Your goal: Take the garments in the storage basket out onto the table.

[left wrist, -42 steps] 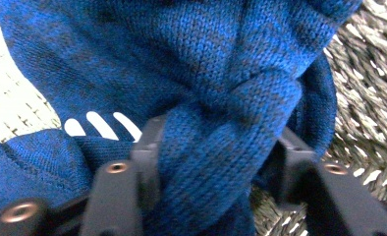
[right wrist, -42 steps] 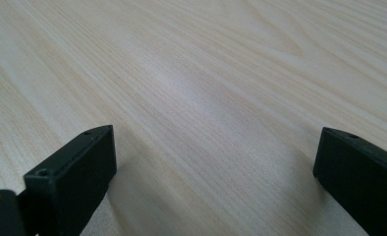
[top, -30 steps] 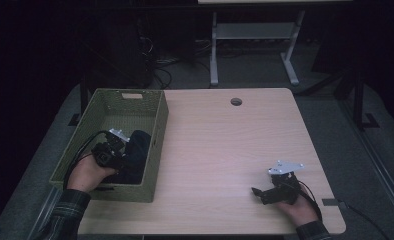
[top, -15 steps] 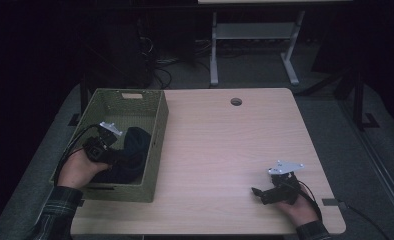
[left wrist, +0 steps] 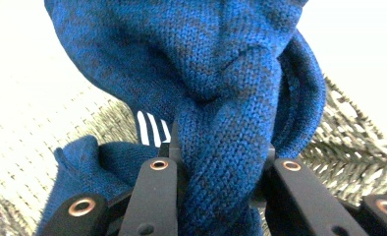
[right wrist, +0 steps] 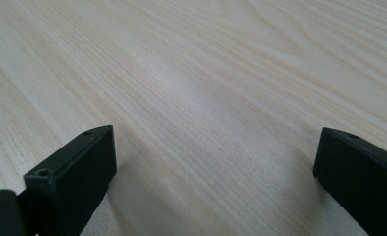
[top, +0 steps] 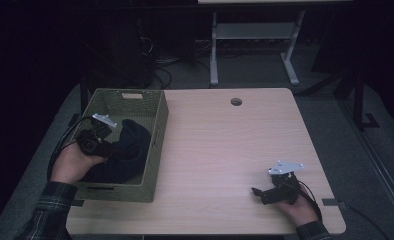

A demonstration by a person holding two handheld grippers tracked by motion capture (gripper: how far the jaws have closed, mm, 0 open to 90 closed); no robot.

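A dark blue knitted garment (top: 125, 150) lies in the green woven basket (top: 157, 127) at the table's left. My left gripper (top: 109, 146) is over the basket's left half, shut on a thick fold of that garment (left wrist: 221, 147), which hangs bunched between the black jaws. A white-striped patch (left wrist: 150, 129) of cloth shows below it. My right gripper (top: 257, 192) rests low on the wooden table (top: 225, 145) near the front right corner. Its jaws stand wide apart with bare wood (right wrist: 206, 113) between them.
The basket's walls enclose the left gripper on three sides. A round cable hole (top: 236, 101) sits near the table's far edge. A white metal stand (top: 252, 35) and cables lie on the dark floor beyond. Bare tabletop spreads between the basket and the right hand.
The left gripper has risen with the blue garment, pulling a bunch of it up out of the basket's bottom. The right gripper has stayed where it was.
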